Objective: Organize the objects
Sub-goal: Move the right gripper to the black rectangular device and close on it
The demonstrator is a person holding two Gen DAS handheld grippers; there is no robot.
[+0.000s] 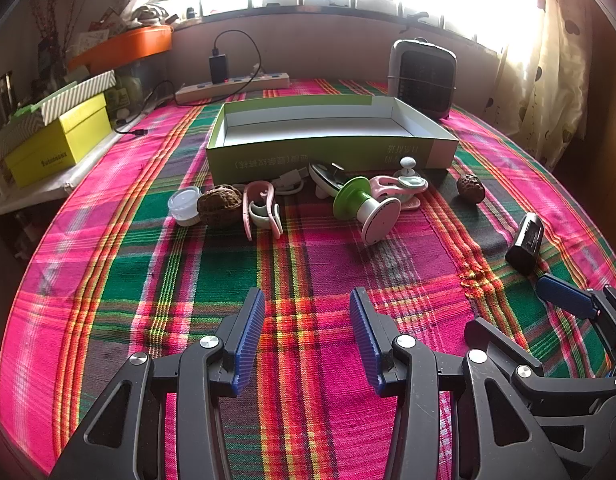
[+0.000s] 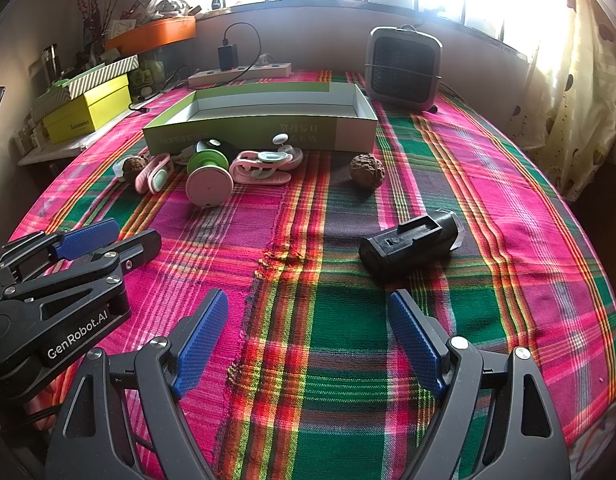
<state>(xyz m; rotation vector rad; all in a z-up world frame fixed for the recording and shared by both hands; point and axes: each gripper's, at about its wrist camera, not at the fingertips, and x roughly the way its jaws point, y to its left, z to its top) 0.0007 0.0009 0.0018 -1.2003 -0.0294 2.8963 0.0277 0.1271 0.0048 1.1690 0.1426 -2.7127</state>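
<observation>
While both grippers hover above the plaid tablecloth (image 2: 348,360) with jaws spread and nothing between them, the left gripper (image 1: 307,336) faces clips and walnuts clustered before the green box (image 1: 332,152). Just ahead of the right gripper (image 2: 308,344) lies a black device (image 2: 408,244).

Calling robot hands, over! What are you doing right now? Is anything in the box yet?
Left gripper open, empty. Right gripper open, empty, nearest the black boxy gadget. Shallow green cardboard box empty. Nothing in the way.
</observation>
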